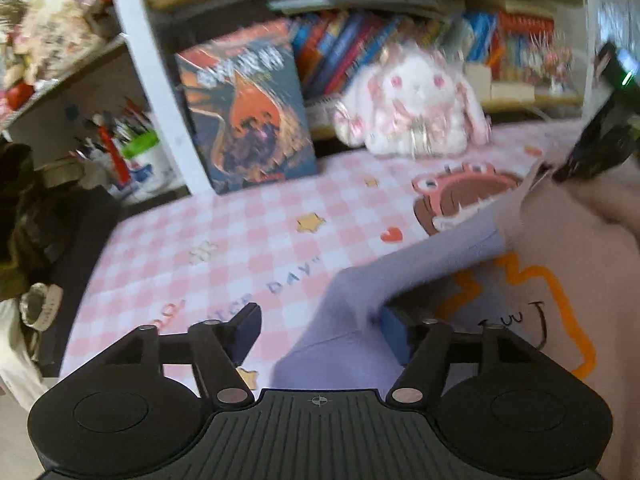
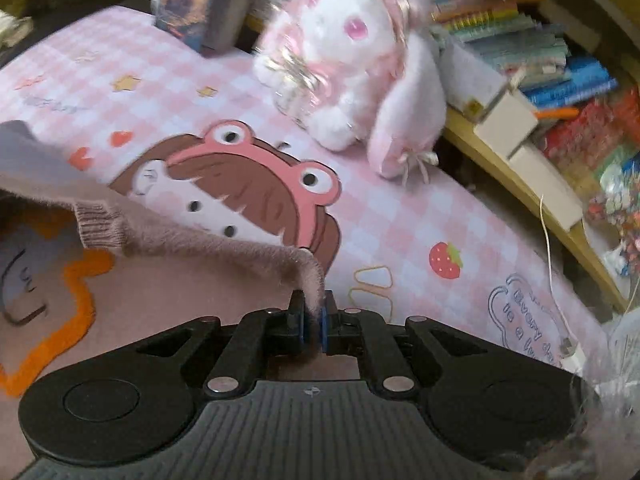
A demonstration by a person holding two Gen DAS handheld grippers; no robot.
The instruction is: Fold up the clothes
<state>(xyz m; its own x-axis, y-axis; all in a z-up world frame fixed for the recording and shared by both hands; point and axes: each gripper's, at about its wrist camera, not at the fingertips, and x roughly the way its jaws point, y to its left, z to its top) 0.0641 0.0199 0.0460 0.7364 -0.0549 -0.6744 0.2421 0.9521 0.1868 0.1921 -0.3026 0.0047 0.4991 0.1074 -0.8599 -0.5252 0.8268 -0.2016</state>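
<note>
A fuzzy pale pink sweater (image 1: 580, 240) with an orange outline print lies on the pink checked mat (image 1: 240, 240). In the left wrist view my left gripper (image 1: 320, 328) is open, its fingers wide apart, with a lavender-looking part of the sweater (image 1: 352, 320) lying between them. The right gripper (image 1: 592, 140) shows at the right edge there, holding the sweater's far edge up. In the right wrist view my right gripper (image 2: 312, 316) is shut on a fold of the sweater (image 2: 200, 248), which stretches away to the left, lifted off the mat (image 2: 420, 220).
A white and pink plush rabbit (image 1: 412, 100) sits at the back of the mat; it also shows in the right wrist view (image 2: 352, 68). An upright book (image 1: 248, 112) stands beside it. Bookshelves (image 2: 540, 80) run along the back and right. A pen pot (image 1: 132, 148) stands at the left.
</note>
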